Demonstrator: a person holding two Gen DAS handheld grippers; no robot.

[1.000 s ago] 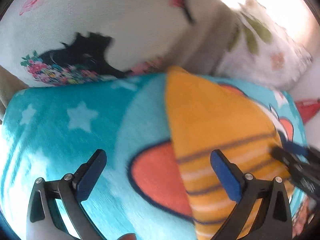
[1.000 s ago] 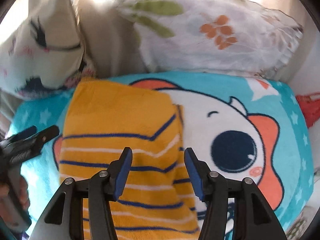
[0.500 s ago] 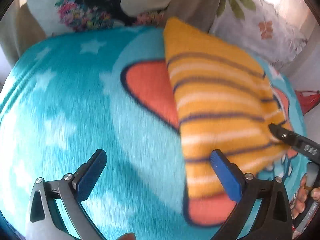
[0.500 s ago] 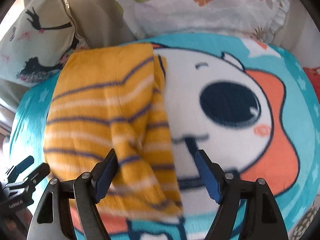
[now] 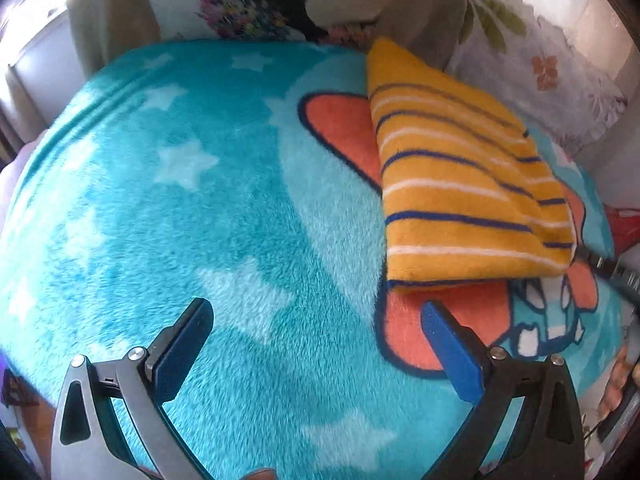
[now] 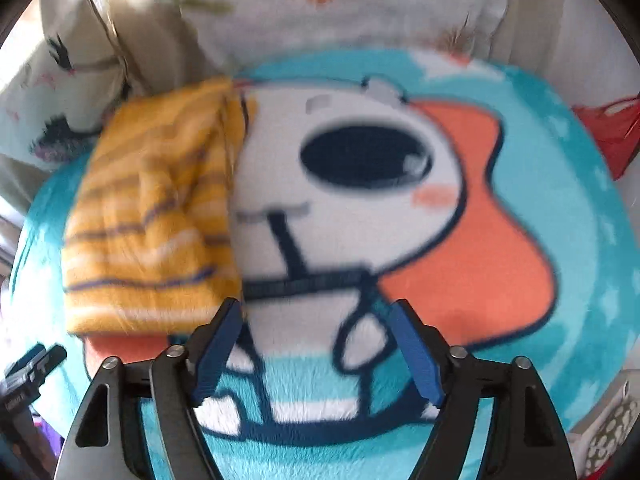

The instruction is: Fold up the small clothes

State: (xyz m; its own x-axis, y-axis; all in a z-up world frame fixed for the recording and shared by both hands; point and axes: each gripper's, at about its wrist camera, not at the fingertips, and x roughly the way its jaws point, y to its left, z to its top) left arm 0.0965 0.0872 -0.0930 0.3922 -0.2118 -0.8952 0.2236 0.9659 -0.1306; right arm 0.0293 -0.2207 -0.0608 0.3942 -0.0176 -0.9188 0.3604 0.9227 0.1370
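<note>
Mia: Where is the little thing we fold?

Ben: The soft yellow garment with blue and white stripes (image 5: 460,184) lies folded in a thick, neat block on the fluffy teal blanket with stars and a cartoon face (image 5: 224,216); it sits near the far side, close to the white pillow with the black cat print (image 5: 280,4) and the white frilly pillow with leaves (image 5: 560,60); one end rests over an orange patch of the picture.

Mia: Are the tongs holding it?

Ben: No; the left tongs (image 5: 316,344) are wide open with nothing between the blue pads, and they hang over the bare blanket, near the front edge of the garment but not touching it; the right tongs (image 6: 316,344) are open and empty too, just beside the garment's front corner, over the cartoon face.

Mia: So is the fold done?

Ben: I think so, or almost; the right view is blurry, so I cannot tell if the top layer is smooth.

Mia: What could go wrong now?

Ben: A tong tip could snag the fluffy top layer and flip it back, because it lies loose; pushing the block sideways could slide the layers apart; the blanket is soft and lumpy too, so a press on it could tip the stack.
</note>
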